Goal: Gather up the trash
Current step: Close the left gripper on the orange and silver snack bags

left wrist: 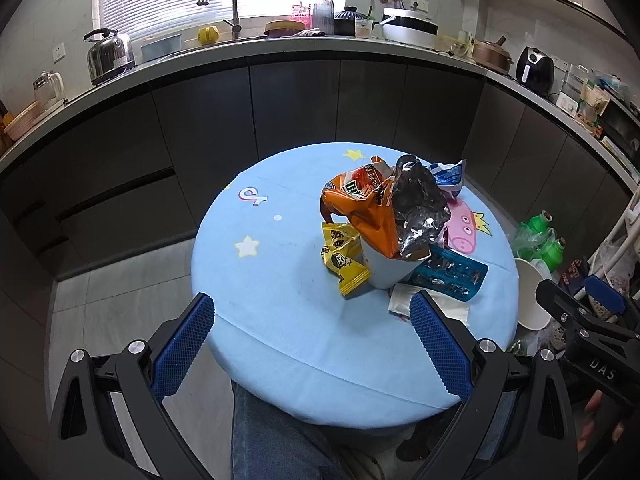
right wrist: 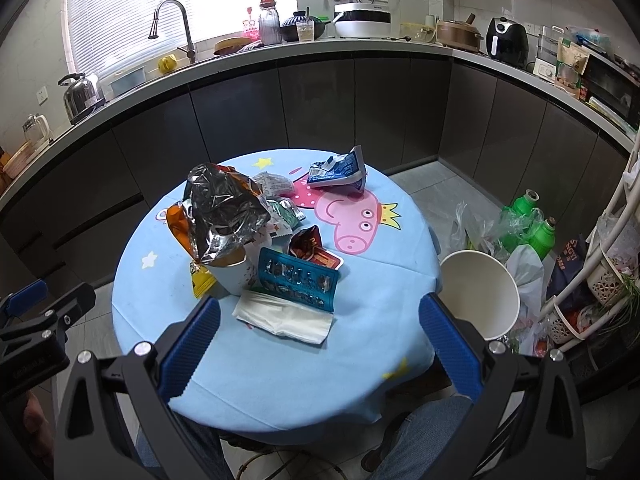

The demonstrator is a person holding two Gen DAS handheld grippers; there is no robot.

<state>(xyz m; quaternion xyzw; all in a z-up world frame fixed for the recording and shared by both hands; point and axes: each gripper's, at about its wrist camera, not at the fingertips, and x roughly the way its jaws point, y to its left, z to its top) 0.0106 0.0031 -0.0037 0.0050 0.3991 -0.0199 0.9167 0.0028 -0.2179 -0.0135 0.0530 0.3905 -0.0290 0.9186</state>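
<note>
A round table with a light blue cartoon cloth holds a pile of trash. A white paper cup stands on it, stuffed with an orange chip bag whose silver inside shows. Around it lie a yellow wrapper, a blue blister tray, a white napkin, a red packet and a blue-white pouch. My left gripper is open and empty before the table edge. My right gripper is open and empty, above the table's near side.
A large white paper bucket stands off the table's right edge. Green bottles in plastic bags lie on the floor beyond it. A white wire rack is at far right. Dark kitchen cabinets run behind. My leg is under the table.
</note>
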